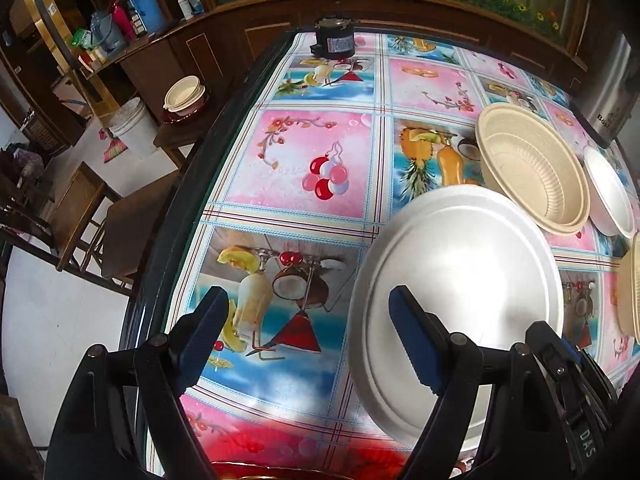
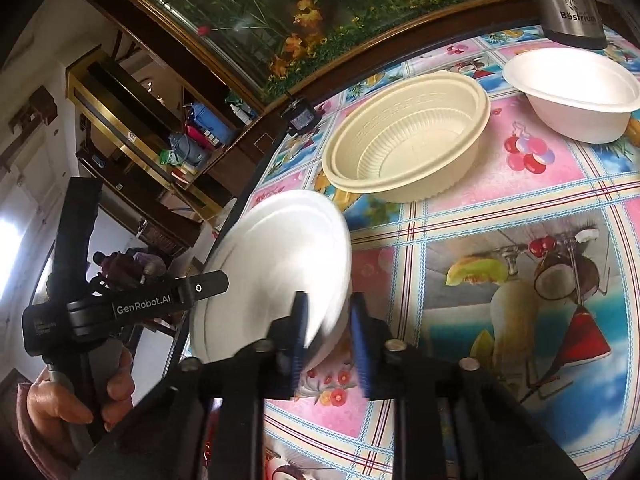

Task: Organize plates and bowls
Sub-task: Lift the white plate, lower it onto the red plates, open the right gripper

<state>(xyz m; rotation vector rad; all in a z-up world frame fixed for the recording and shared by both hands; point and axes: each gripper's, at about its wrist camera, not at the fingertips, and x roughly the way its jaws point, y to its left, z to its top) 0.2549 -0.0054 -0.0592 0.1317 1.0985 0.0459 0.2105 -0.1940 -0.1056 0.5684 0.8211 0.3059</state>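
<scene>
Bowls, cream bowl [image 2: 404, 148] and white bowl [image 2: 576, 92], sit empty (right fingers [image 2: 362, 340] pinch white plate [image 2: 276, 264], left fingers [image 1: 202, 332] spread wide)

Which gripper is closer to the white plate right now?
Right. The right gripper has the near rim of the white plate between its narrowed fingers; the left gripper hangs open over the plate's left edge.

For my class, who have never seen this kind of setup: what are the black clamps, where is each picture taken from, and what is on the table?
No robot here: a person holds a two-finger gripper in each hand, each with a camera looking along its fingers. The left gripper stands open above the patterned tablecloth. The right gripper has its jaws at the rim of a white plate, which looks tilted. Beyond stand a cream ribbed bowl and a white bowl. The person's hand shows in the right view.
</scene>
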